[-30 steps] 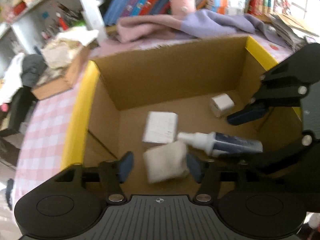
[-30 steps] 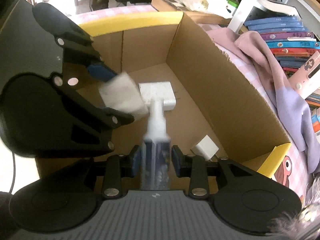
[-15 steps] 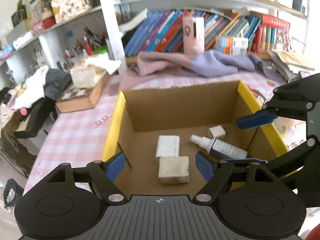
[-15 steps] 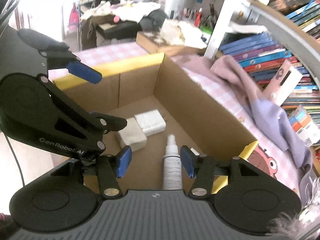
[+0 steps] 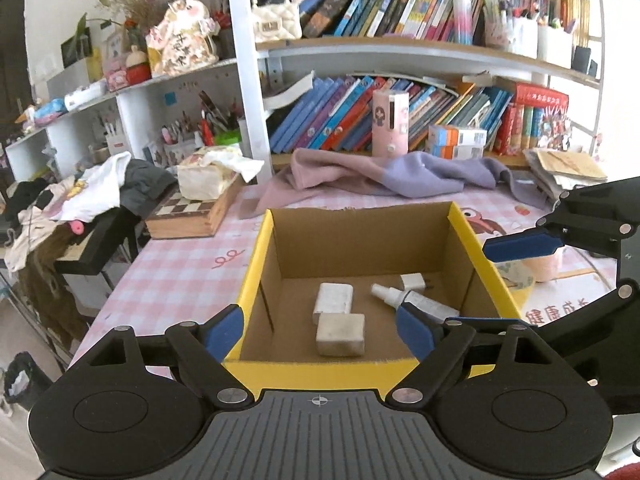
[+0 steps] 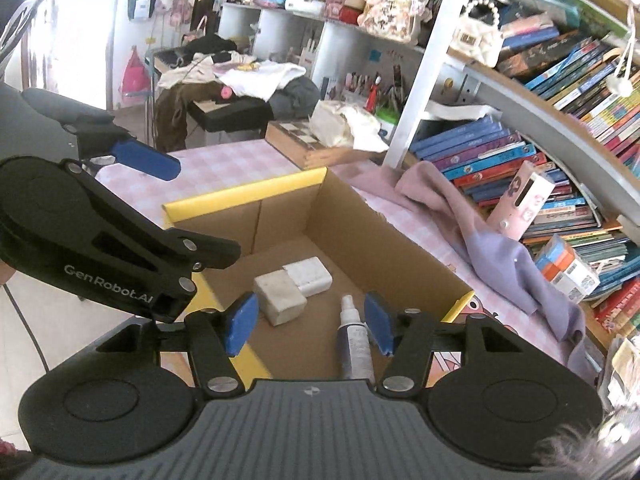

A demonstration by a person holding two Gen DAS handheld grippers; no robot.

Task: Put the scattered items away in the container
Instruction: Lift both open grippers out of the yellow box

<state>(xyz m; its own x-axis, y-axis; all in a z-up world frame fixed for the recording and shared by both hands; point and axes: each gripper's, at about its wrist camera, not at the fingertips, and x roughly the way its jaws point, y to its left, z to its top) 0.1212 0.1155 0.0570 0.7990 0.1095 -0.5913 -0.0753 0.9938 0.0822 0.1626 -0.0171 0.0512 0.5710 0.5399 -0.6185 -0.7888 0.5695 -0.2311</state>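
Note:
A cardboard box with yellow rims (image 5: 256, 264) (image 6: 240, 194) stands on the pink checked table. Inside lie a beige block (image 5: 341, 334) (image 6: 280, 298), a white flat pack (image 5: 334, 298) (image 6: 307, 274), a spray bottle (image 5: 416, 302) (image 6: 356, 344) and a small white cube (image 5: 413, 281). My left gripper (image 5: 320, 330) is open and empty, held above the box's near rim. My right gripper (image 6: 306, 324) is open and empty above the box; it also shows at the right of the left wrist view (image 5: 524, 246).
A pink and purple cloth (image 5: 384, 176) lies behind the box. A chessboard box with a tissue pack (image 5: 196, 208) sits at the back left. Bookshelves (image 5: 400, 120) fill the back. A tape roll and pink cup (image 5: 536, 268) stand to the right of the box.
Both grippers let go of their items, the beige block and the spray bottle, which now lie in the box. Both grippers opened and pulled up and back from the box.

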